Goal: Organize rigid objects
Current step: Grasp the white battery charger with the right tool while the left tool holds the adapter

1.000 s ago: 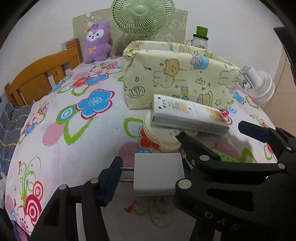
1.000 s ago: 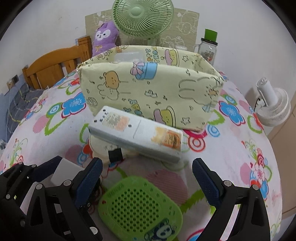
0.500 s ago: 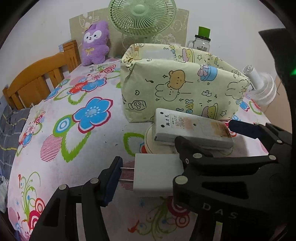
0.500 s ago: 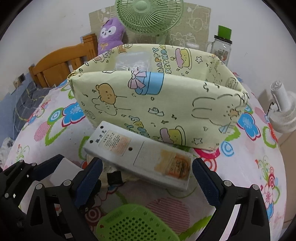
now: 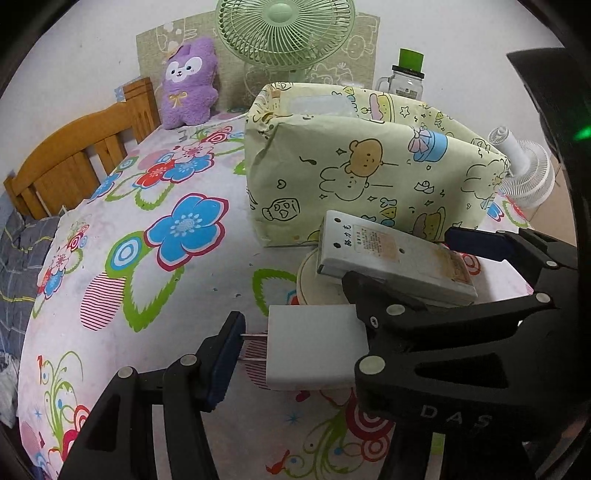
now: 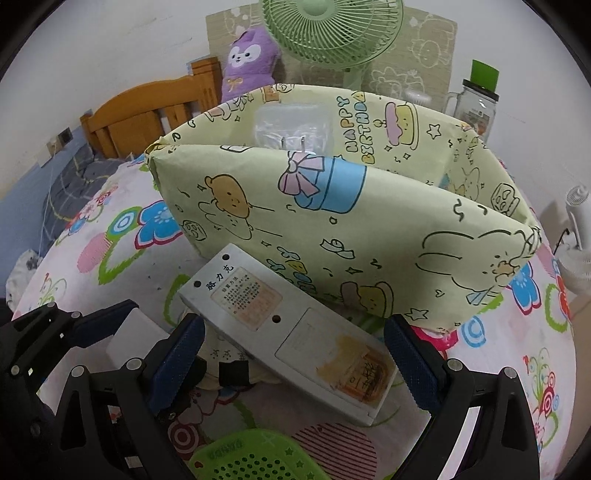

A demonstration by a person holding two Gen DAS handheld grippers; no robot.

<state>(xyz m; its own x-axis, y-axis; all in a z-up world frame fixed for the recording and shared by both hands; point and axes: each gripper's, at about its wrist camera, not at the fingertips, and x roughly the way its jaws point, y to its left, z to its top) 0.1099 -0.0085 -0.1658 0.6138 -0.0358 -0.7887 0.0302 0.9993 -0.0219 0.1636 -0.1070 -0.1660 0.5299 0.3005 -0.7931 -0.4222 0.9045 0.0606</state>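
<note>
My left gripper [image 5: 295, 350] is shut on a white plug adapter [image 5: 314, 347], prongs pointing left, held above the flowered tablecloth [image 5: 147, 258]. My right gripper [image 6: 295, 354] is open, its jaws on either side of a grey-white box [image 6: 288, 336] that lies on a round cream object [image 5: 317, 284]. The box also shows in the left wrist view [image 5: 391, 258]. Behind it stands an open yellow cartoon-print fabric bin [image 6: 332, 206], also in the left wrist view [image 5: 369, 166], with a clear packet and a plug [image 6: 291, 129] inside.
A green perforated object [image 6: 255, 461] lies at the near edge. A green fan [image 5: 284, 33], a purple plush [image 5: 188, 85] and a jar with a green lid [image 5: 406, 77] stand at the back. A white fan [image 5: 524, 166] stands right, a wooden chair [image 5: 74, 155] left.
Both grippers have moved forward toward the bin. The left one carries the adapter along; the right one has come up around the grey-white box.
</note>
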